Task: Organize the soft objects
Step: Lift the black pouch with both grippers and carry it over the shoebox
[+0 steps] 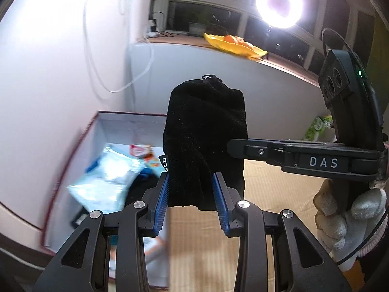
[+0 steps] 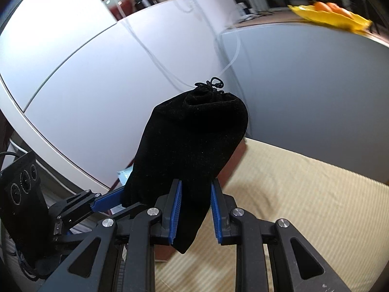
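Both grippers on one item: black velvet drawstring pouch (image 1: 206, 141), held up in the air between them, above the near edge of the open box (image 1: 73, 160) and the beige ribbed mat (image 2: 304, 206). Left gripper (image 1: 190, 189) has its blue ribbed fingers (image 1: 162, 194) clenched on the pouch's lower end; right gripper (image 2: 195, 204) grips the same end from the other side, fingers (image 2: 177, 206) pressed into the fabric. In the left view the right gripper comes in sideways from the right, a gloved hand (image 1: 350, 216) on its handle.

Probable reason for the two-sided hold: the pouch is limp, so pinching from both sides keeps it upright and stops it flopping while it travels toward the box. Judgement only.

Materials: pouch is matte, fuzzy, light-absorbing cloth, rounded and stuffed-looking at the top, cinched by a thin knotted cord (image 2: 211, 84), small woven tag (image 1: 163, 164) on one side. Box has dark red rim, white inner walls, and already holds crinkly plastic packets (image 1: 109, 175), blurred. White smooth cabinet fronts behind. Yellow dish (image 1: 233, 45) with orange fruit sits on the wooden sill, well apart. Ring light (image 1: 279, 4) glares above.
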